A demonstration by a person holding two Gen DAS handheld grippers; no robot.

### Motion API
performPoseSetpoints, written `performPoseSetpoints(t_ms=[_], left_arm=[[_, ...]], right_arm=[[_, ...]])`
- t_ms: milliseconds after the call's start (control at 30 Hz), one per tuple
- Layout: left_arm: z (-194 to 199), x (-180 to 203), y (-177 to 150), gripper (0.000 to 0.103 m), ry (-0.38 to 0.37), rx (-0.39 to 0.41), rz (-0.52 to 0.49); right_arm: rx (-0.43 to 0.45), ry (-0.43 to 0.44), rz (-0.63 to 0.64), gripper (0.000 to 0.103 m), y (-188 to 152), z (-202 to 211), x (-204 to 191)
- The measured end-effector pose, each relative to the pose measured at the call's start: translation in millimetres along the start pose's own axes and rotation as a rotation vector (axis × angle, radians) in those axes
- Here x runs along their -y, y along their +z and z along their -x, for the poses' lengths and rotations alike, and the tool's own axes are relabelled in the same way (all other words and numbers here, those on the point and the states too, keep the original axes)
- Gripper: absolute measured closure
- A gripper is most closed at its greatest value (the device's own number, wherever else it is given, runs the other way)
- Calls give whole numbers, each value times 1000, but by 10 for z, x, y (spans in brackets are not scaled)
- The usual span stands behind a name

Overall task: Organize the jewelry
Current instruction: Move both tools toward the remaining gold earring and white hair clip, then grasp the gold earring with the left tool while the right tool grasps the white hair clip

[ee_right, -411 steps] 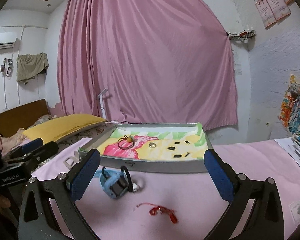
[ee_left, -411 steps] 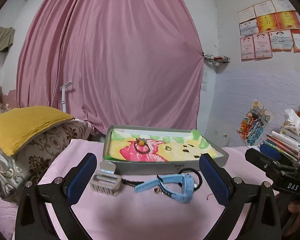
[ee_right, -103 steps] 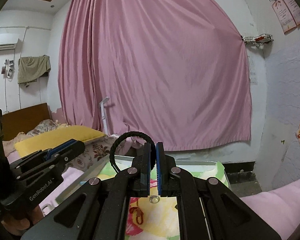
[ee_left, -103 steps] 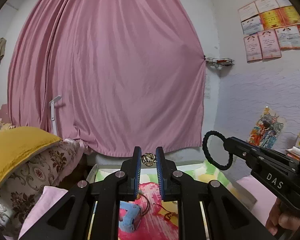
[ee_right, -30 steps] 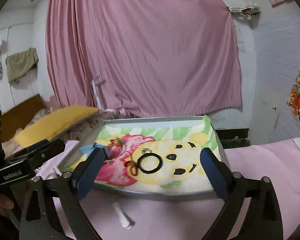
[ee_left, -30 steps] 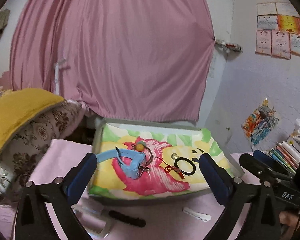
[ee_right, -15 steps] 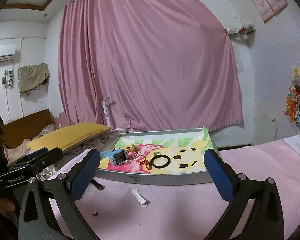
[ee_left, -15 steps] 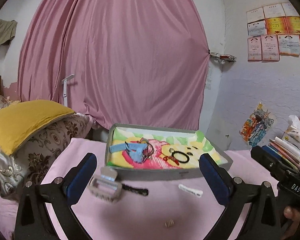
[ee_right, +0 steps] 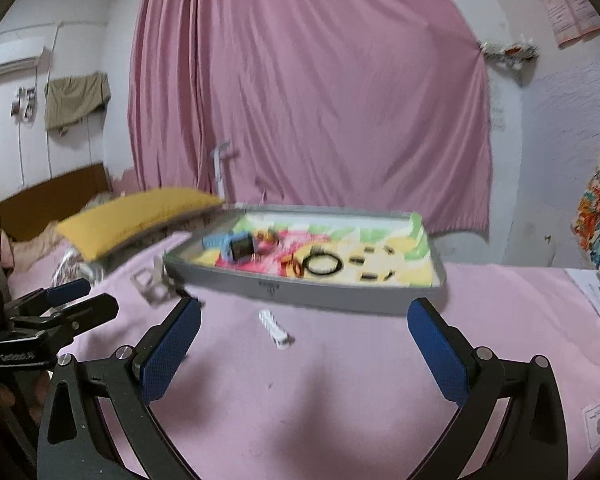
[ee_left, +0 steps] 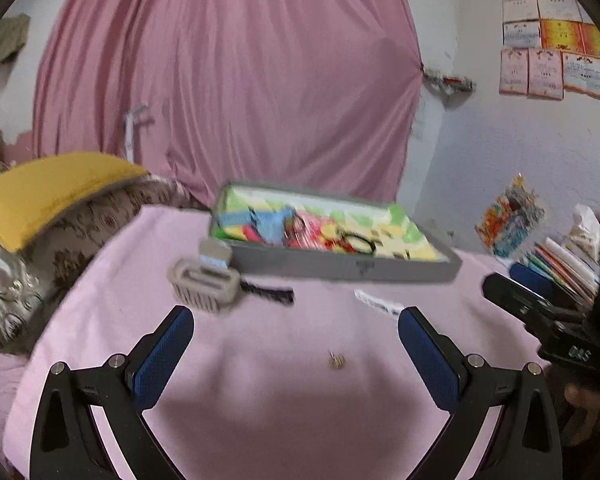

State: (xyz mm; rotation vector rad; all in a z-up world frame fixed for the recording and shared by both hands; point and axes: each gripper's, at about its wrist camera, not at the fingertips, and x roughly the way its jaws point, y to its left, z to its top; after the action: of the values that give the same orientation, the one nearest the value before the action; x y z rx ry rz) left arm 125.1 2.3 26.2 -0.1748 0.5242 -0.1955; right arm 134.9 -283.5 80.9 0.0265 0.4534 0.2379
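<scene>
A: Item one, the grey tray (ee_left: pixel 340 270), where is it?

B: It sits on the pink-covered table (ee_left: pixel 260 380), toward the far edge, in front of the pink curtain (ee_left: pixel 228 80). It is lined with a cartoon-print sheet.

A: Contents?

B: A blue watch (ee_right: pixel 236 245), a black hair tie (ee_right: pixel 323 264), a red string (ee_right: pixel 293 266) just left of the tie, and a beaded piece beside the watch, too blurred to name.

A: Loose items on the table?

B: A grey comb-like clip (ee_left: pixel 204 282) and a black clip (ee_left: pixel 270 294) near the tray's front left corner, a white clip (ee_right: pixel 275 330) in front of the tray, and a small gold charm (ee_left: pixel 336 360) nearer the camera.

A: Left gripper (ee_left: pixel 296 354)?

B: Jaws released and spread wide, nothing between them, over bare cloth.

A: Right gripper (ee_right: pixel 304 344)?

B: The same: jaws released and empty, with the white clip lying beyond them.
</scene>
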Motion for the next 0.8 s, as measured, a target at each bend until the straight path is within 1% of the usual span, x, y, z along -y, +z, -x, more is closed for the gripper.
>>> performPoseSetpoints(t_ms=[33, 67, 133, 167, 200, 233, 267, 333, 400, 433, 500, 567, 600, 700, 733, 800], left_arm=[[-22, 0, -19, 2, -11, -16, 2], [-53, -7, -35, 8, -24, -36, 7], [-114, -14, -65, 16, -37, -77, 3], [-148, -14, -80, 22, -39, -95, -4], [-179, -9, -93, 24, -41, -113, -13], [-204, 5, -105, 29, -47, -128, -22], [-227, 20, -114, 33, -52, -140, -30], [-288, 54, -129, 37, -65, -176, -48], [-343, 83, -137, 44, -84, -215, -62], [-365, 97, -138, 47, -90, -231, -68], [-419, 130, -141, 49, -96, -263, -85], [-449, 162, -145, 55, -91, -284, -100], [-457, 178, -146, 56, -90, -292, -108], [-485, 207, -151, 61, -87, -313, -128], [-495, 217, -151, 65, -86, -318, -134], [-519, 235, -149, 67, -86, -330, -141]], right_arm=[[-44, 10, -3, 1, -4, -73, 33], [-72, 17, -8, 1, -17, -121, 33], [-139, 26, -26, 2, -56, -245, 70], [-158, 30, -29, 2, -81, -286, 65], [-178, 36, -31, 3, -103, -320, 69], [-195, 39, -31, 8, -126, -347, 58], [-222, 45, -31, 14, -142, -396, 58], [-269, 65, -32, 24, -170, -495, 46], [-312, 80, -30, 28, -189, -576, 21], [-341, 91, -28, 32, -204, -628, 10], [-376, 106, -23, 34, -222, -707, -20], [-405, 115, -17, 39, -221, -765, -41], [-418, 114, -10, 40, -215, -792, -49], [-438, 82, 32, 43, -177, -869, -69], [-443, 86, 36, 46, -157, -897, -68], [-456, 96, 43, 50, -121, -956, -66]])
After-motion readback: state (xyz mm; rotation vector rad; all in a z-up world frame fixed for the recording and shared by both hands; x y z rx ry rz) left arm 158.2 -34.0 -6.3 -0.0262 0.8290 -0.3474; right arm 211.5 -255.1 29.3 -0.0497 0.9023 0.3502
